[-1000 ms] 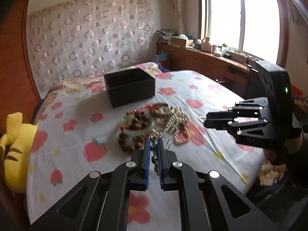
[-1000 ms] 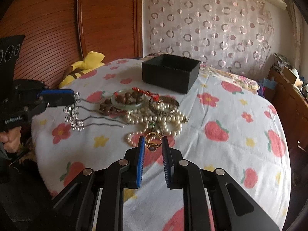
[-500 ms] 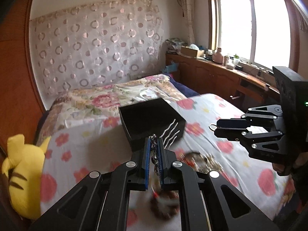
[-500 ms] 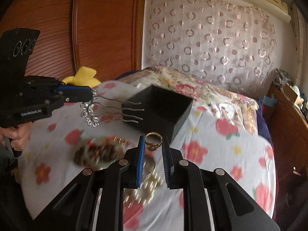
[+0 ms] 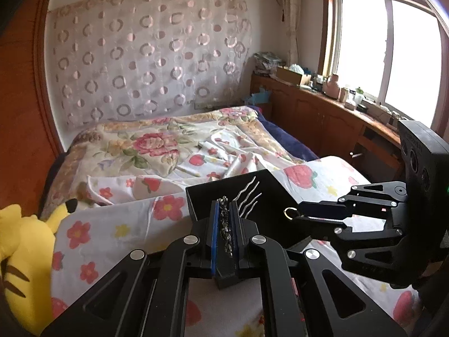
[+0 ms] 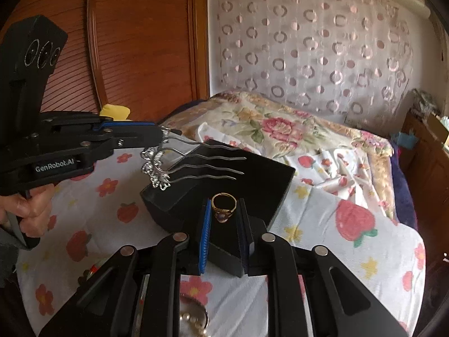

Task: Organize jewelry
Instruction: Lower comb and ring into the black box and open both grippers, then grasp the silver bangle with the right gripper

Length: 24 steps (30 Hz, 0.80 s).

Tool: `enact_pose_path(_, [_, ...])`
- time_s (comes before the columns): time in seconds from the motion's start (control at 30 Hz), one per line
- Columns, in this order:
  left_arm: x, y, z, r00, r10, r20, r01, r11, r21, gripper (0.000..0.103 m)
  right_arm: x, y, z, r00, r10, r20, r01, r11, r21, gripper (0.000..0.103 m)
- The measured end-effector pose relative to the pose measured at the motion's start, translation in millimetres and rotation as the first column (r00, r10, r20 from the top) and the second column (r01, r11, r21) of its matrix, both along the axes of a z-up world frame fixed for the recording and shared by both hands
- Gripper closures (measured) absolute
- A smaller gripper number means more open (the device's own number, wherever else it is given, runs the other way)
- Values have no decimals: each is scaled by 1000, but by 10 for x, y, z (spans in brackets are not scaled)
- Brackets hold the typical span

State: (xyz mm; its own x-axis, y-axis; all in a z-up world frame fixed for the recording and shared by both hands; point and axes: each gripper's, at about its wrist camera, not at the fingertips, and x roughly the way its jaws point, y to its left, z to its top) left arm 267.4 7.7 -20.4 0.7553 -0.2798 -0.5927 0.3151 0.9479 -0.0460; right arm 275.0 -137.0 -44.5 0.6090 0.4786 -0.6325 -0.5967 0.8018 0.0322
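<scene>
Two tongs hang over one black box [image 6: 224, 174] that sits on the flower-print bed [image 6: 350, 252]. The left tongs [image 5: 224, 224] are clamped tight on the ornate head of one silver hair comb [image 6: 179, 163], whose four wavy prongs reach out above the open box. The right tongs [image 6: 223, 219] pinch one gold ring [image 6: 223, 206] with a single dark stone, held upright between the pads just before the box's near corner. In the right wrist view, a person's hand [image 6: 28, 210] grips the left tool's handle. One strand of pearls [image 6: 193, 323] lies on the sheet beneath the right tongs. One yellow plush toy [image 5: 19, 252] rests at the bed's left edge.
</scene>
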Motion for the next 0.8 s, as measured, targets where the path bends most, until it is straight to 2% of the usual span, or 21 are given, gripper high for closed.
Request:
enact_pose_path(0.13, [118,-53,-50,999,-18,-36,18,1000,0,96,66,60,-29,1000,18,-17,-18,1000,1,80])
enact_pose_path(0.23, [170,-91,-49,998,-30,-49,31,1000,5,95,92,42,-16,1000,23,-17,-23,1000,13,66])
enact_pose_path(0.47, [149,-174,14,999,-28,-35,29,1000,10,95,43,-45,28,1000,14,-14,-14,999,32,65])
enact_pose_path(0.5, [139,-180,24,999,-27,-32,27,1000,12,91,18,-62,28,1000,11,-11,-11,999,32,65])
enact_pose_path(0.53, [135,-179,29,999,-26,-31,27,1000,13,80,-12,-95,30,1000,6,-12,-5,999,36,66])
enact_pose_path(0.6, [83,-175,44,1000,-20,-22,21,1000,20,69,-67,-165,36,1000,-5,-15,6,999,48,66])
enact_pose_path(0.67, [-1,-164,38,1000,-14,-18,15,999,28,66,-144,-249,29,1000,-17,-18,18,998,55,66])
enact_pose_path(0.73, [-127,-112,-8,999,-9,-31,10,1000,17,57,-231,-345,18,999,-29,-27,30,998,56,66])
enact_pose_path(0.8, [-229,-51,-68,999,-8,-44,9,1000,12,54,-336,-443,-25,998,-38,-41,40,998,50,66])
